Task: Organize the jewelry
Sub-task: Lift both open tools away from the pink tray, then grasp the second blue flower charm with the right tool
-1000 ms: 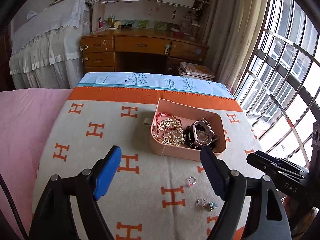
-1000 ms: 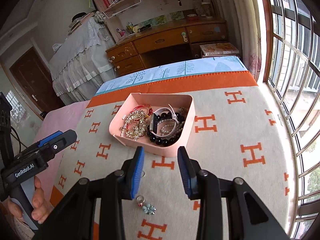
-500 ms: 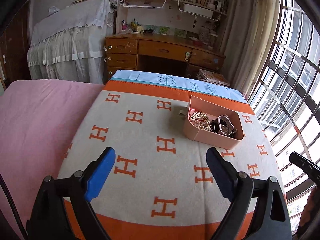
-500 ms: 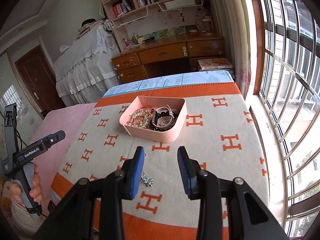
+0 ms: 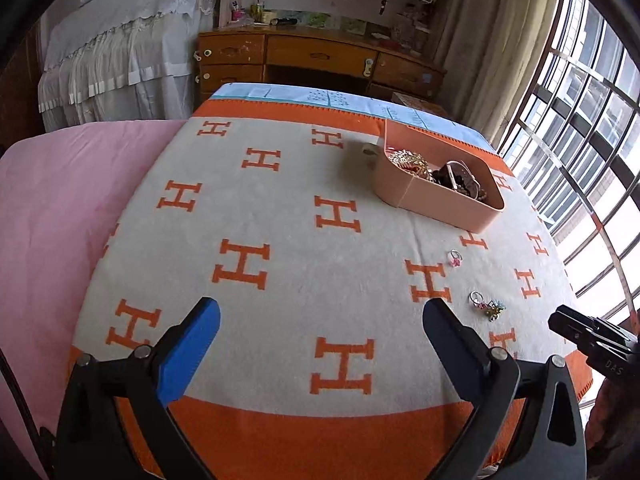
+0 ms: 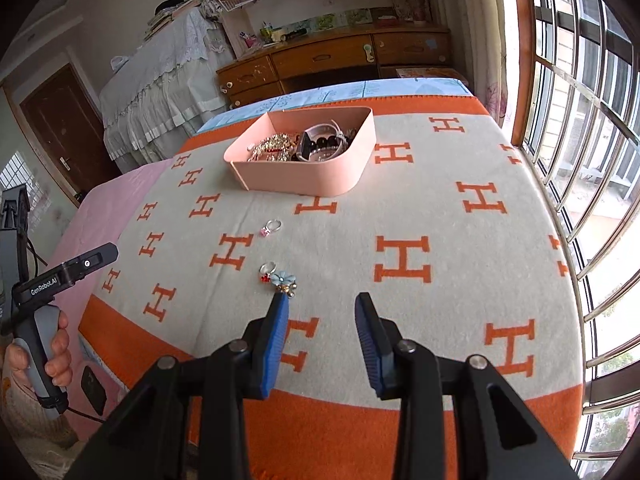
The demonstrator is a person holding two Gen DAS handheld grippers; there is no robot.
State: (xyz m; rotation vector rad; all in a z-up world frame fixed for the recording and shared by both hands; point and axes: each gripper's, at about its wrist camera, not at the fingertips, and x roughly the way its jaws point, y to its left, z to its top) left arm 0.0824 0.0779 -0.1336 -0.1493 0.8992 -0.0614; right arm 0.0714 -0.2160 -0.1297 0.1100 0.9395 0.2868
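Observation:
A pink tray (image 5: 436, 196) (image 6: 304, 176) full of bracelets, chains and a watch stands on the H-patterned blanket (image 5: 280, 240). In front of it lie a ring with a pink stone (image 5: 455, 258) (image 6: 271, 227), a ring with a red stone (image 5: 476, 298) (image 6: 267, 271) and a blue flower piece (image 5: 495, 309) (image 6: 284, 280). My left gripper (image 5: 320, 320) is wide open and empty, left of the loose pieces. My right gripper (image 6: 322, 308) is open and empty, just behind the flower piece.
A pink bedsheet (image 5: 60, 200) lies left of the blanket. A wooden desk (image 5: 320, 56) and a white-draped cabinet (image 5: 120, 52) stand beyond the bed. A barred window (image 6: 580, 120) runs along the right side.
Both grippers have pulled back and lifted away from the tray, then come lower and closer again. The right jaws have opened wider. The jewelry has not moved.

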